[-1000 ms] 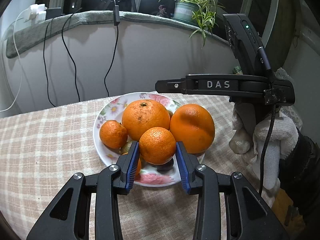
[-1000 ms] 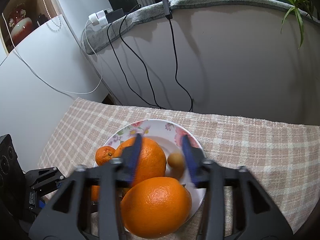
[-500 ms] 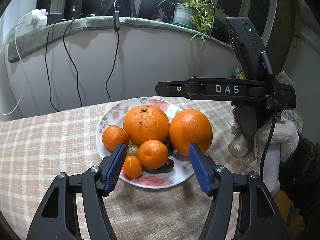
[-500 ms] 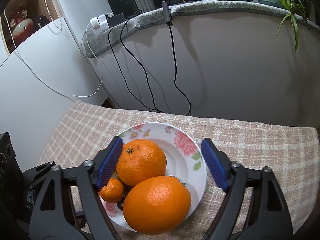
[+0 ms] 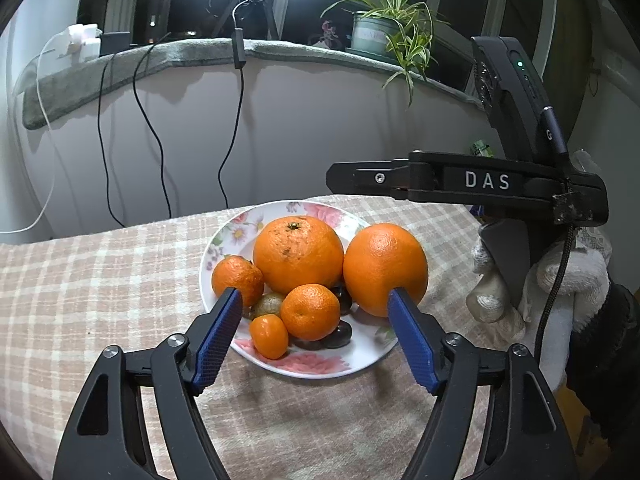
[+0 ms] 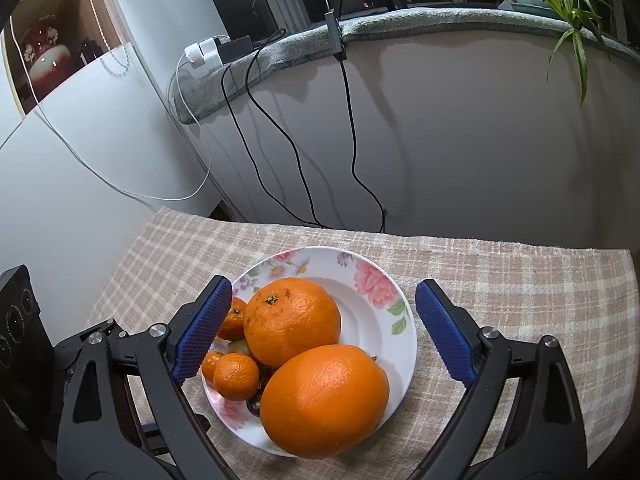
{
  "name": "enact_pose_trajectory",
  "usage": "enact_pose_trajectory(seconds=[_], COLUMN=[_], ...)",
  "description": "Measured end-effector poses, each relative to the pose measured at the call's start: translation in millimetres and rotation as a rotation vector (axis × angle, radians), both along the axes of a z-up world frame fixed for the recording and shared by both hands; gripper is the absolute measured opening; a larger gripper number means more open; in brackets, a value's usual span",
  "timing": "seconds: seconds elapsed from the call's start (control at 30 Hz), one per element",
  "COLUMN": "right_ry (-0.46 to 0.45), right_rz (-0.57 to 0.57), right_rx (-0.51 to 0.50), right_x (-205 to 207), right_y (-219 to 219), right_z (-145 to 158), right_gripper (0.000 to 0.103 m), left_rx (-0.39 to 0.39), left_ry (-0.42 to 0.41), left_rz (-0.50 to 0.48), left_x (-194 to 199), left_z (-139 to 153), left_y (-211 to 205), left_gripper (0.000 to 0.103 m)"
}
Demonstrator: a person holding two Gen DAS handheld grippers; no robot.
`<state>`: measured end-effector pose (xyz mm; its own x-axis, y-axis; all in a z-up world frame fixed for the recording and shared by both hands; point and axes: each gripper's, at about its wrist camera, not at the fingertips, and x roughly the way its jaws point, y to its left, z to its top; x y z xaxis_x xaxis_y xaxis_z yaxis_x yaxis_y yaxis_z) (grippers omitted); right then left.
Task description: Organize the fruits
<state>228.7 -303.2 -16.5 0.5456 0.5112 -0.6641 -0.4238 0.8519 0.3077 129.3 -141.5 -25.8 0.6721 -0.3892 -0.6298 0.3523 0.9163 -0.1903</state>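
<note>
**Both claws spread over a full fruit plate**

A beige checked cloth covers the bench. Behind it runs a curved pale wall topped by a grey padded ledge, with black cables hanging down, white chargers on the ledge and a potted spider plant before dark windows.

The floral plate sits mid-bench. The left claw hangs just in front of the plate's near rim; its jaws have just been opening and now stand wide, the blue pads clear of the fruit, nothing pinched. The right claw stands over the plate from the other side; its jaws have likewise just been opening and are spread wider than the fruit pile, gripping nothing. A white-gloved hand holds the right claw's handle.

On the plate: two large oranges, touching each other; two medium mandarins; one tiny orange fruit at the near rim; one greenish-brown fruit; and dark fruits beneath, too hidden to count.
</note>
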Motion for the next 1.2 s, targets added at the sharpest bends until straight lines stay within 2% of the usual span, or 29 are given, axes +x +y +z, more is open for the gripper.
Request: enact_pose_trajectory(seconds=[0.2, 0.67, 1.2], right_ry=[-0.006, -0.041, -0.121], right_rz=[-0.004, -0.014, -0.057], right_rx=[-0.011, -0.022, -0.051], right_x=[-5, -20, -60], right_y=[-2, -2, -6], right_z=[1, 9, 27], right_gripper=[0.095, 0.095, 0.095], left_rx=[0.002, -0.007, -0.017], left_ry=[-0.009, -0.035, -0.082], left_rz=[0.011, 0.038, 0.067], left_x=[-1, -9, -36], left_z=[1, 8, 20], left_y=[1, 6, 21], left_gripper=[0.080, 0.080, 0.080])
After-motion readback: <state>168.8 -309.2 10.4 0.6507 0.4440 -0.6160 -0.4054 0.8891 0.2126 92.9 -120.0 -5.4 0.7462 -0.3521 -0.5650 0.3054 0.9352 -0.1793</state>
